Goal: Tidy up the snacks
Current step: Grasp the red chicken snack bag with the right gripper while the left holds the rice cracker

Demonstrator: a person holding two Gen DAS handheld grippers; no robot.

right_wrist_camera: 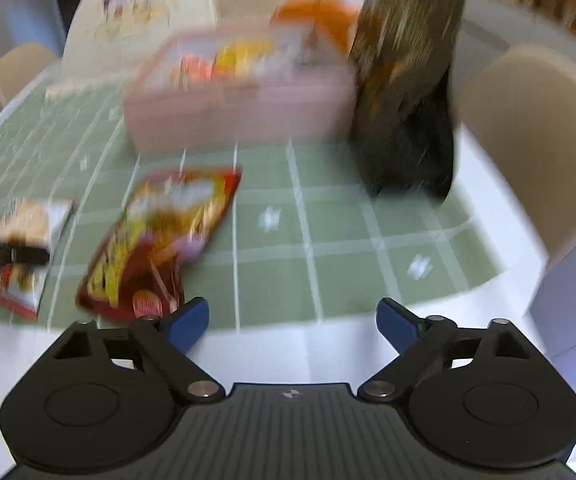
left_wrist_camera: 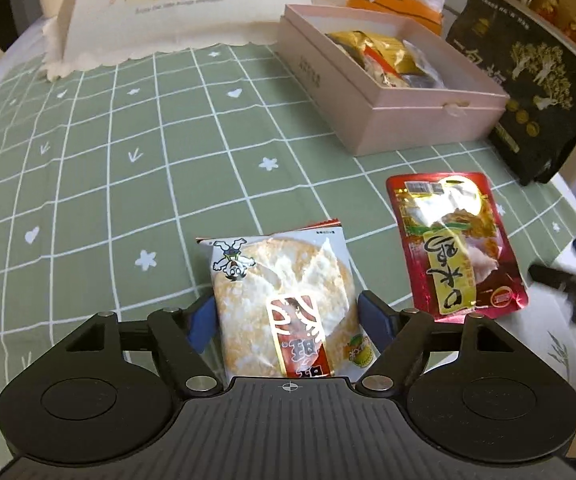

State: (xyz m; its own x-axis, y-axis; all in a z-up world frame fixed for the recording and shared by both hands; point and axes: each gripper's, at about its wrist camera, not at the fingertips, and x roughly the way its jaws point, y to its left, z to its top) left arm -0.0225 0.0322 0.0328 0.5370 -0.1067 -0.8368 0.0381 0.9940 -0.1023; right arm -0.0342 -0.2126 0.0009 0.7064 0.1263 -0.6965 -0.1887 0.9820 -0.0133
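Your left gripper (left_wrist_camera: 286,312) stands apart around the cracker packet (left_wrist_camera: 284,300) lying near you; close squarely on both edges, then carry it to the far pink box (left_wrist_camera: 387,120); the right gripper (right_wrist_camera: 292,320) is apart, empty

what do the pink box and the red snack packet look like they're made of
Pink box: looks like matte paperboard, with flat stiff walls, crisp folded edges and no shine. Red snack packet: seemingly glossy plastic or foil film, with bright glare patches and wrinkles across its face.
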